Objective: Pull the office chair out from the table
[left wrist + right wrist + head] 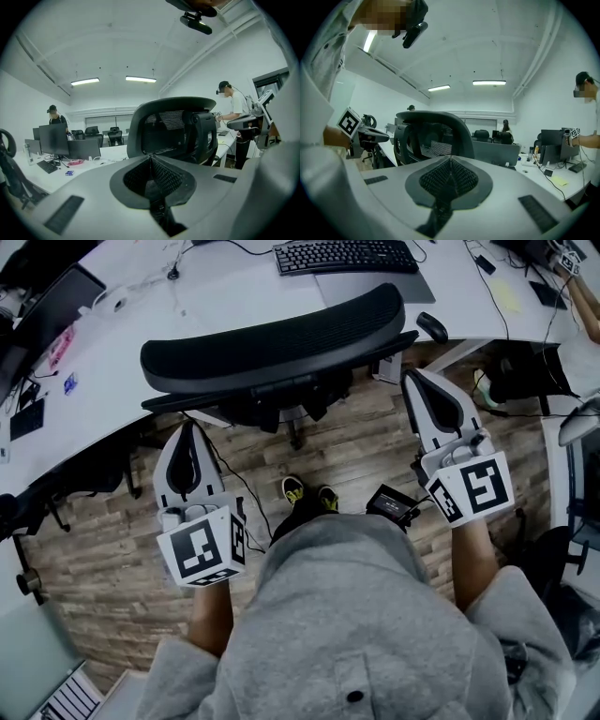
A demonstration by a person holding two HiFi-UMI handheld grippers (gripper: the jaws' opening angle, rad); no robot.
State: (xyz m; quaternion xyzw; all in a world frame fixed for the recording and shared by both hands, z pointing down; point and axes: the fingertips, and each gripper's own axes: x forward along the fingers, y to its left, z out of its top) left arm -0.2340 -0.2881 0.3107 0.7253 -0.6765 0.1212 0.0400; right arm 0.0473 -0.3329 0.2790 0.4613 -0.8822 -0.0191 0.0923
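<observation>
The black mesh office chair (272,338) stands pushed in at the white table (187,296), its curved backrest top facing me. My left gripper (187,427) hangs short of the backrest's left end, jaws shut and empty. My right gripper (413,377) sits just off the backrest's right end, also shut on nothing. In the left gripper view the backrest (173,129) rises just beyond the closed left gripper (151,159). In the right gripper view the chair (429,133) stands ahead and to the left of the closed right gripper (449,161). Neither gripper touches the chair.
A keyboard (345,256) and a mouse (432,326) lie on the table behind the chair. My shoes (309,491) and a small black device (394,504) are on the wood floor. Another person (232,112) stands at a desk to the right.
</observation>
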